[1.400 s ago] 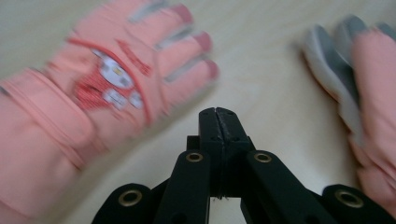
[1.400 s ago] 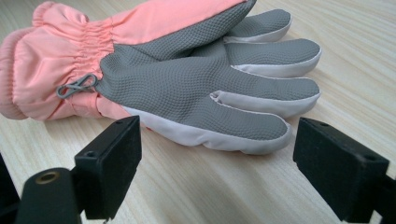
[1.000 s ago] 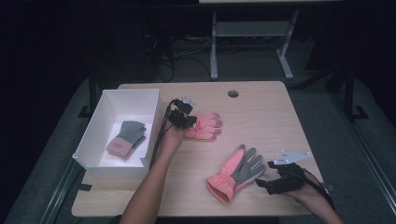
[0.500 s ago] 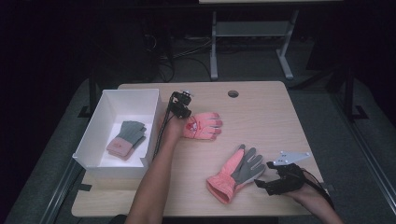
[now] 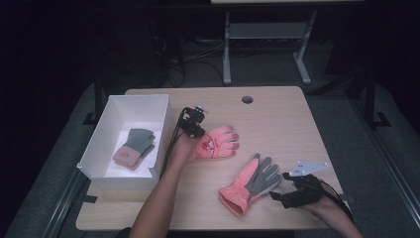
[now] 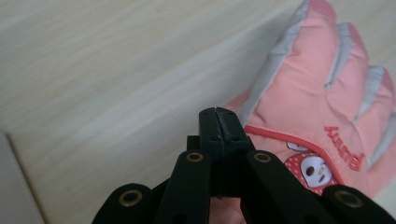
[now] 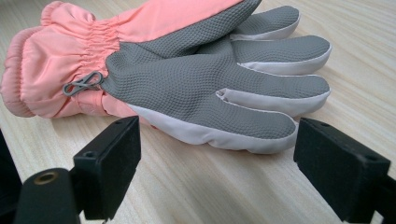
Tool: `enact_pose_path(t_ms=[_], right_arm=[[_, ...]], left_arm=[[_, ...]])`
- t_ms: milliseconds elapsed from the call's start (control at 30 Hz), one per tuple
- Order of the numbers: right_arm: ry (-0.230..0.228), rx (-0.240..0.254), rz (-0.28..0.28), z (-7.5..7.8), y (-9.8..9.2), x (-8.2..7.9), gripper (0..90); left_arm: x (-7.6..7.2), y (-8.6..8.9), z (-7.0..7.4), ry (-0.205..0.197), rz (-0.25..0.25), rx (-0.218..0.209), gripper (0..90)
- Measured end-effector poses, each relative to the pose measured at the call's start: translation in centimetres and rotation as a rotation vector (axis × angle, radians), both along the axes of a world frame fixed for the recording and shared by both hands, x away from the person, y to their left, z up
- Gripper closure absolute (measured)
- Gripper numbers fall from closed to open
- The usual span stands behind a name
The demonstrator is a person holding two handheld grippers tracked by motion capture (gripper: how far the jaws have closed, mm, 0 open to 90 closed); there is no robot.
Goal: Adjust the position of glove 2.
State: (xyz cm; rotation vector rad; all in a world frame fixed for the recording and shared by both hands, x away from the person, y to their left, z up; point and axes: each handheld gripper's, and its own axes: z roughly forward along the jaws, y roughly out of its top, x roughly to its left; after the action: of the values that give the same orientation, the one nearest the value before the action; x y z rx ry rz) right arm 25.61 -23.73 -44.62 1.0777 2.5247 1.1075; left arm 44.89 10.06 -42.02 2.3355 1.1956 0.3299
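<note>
A: Left gripper jaws together, nothing pinched. It sits at the cuff edge of the pink glove with the cartoon patch, beside the white bin.

B: Right one?

A: Right gripper jaws apart, empty, facing the grey-palmed pink glove lying palm-up near the table's front edge. One glove is already in the bin.

B: So a pick-up step, I'd say. Next: left needs to open, then bite the cuff.
</note>
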Motion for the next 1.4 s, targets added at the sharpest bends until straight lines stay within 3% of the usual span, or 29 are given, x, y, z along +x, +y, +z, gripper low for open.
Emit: enact_pose_path(t_ms=[300, 367, 533, 667, 800, 933, 967, 1100, 1267, 1400], right_arm=[[-0.001, 0.001, -0.004, 0.1, 0.1, -0.1, 14.6], [0.0, -0.001, -0.001, 0.1, 0.2, -0.1, 14.6], [0.001, -0.002, -0.002, 0.1, 0.2, -0.1, 14.6], [0.002, 0.0, -0.004, 0.1, 0.2, -0.1, 14.6], [0.0, 0.0, -0.004, 0.1, 0.2, -0.2, 14.6], [0.004, -0.002, -0.005, 0.1, 0.2, -0.1, 14.6], [0.003, -0.002, -0.005, 0.1, 0.2, -0.1, 14.6], [0.003, -0.003, -0.005, 0.0, 0.2, -0.1, 14.6], [0.001, -0.003, -0.005, 0.1, 0.1, -0.1, 14.6], [0.0, -0.003, -0.006, 0.0, 0.1, -0.1, 14.6]], left_arm=[[-3.6, -0.2, 0.3, 0.034, -0.077, -0.004, 89.8], [-4.3, 0.0, 0.4, 0.03, -0.086, -0.019, 89.8], [-5.9, 0.3, 0.4, 0.062, -0.122, -0.066, 89.7], [-7.2, 0.0, 0.1, 0.084, -0.158, -0.058, 89.7], [-8.4, 0.0, 0.4, 0.074, -0.194, -0.055, 89.6], [-9.1, 0.3, 1.0, 0.004, -0.19, -0.055, 75.9], [-9.3, 0.2, 1.1, -0.016, -0.192, -0.056, 68.5], [-9.2, 0.1, 0.6, -0.062, -0.175, -0.009, 47.1], [-8.7, 0.1, -0.8, -0.023, -0.176, -0.035, 42.1], [-8.3, 0.1, -1.3, -0.004, -0.17, -0.048, 48.0]])
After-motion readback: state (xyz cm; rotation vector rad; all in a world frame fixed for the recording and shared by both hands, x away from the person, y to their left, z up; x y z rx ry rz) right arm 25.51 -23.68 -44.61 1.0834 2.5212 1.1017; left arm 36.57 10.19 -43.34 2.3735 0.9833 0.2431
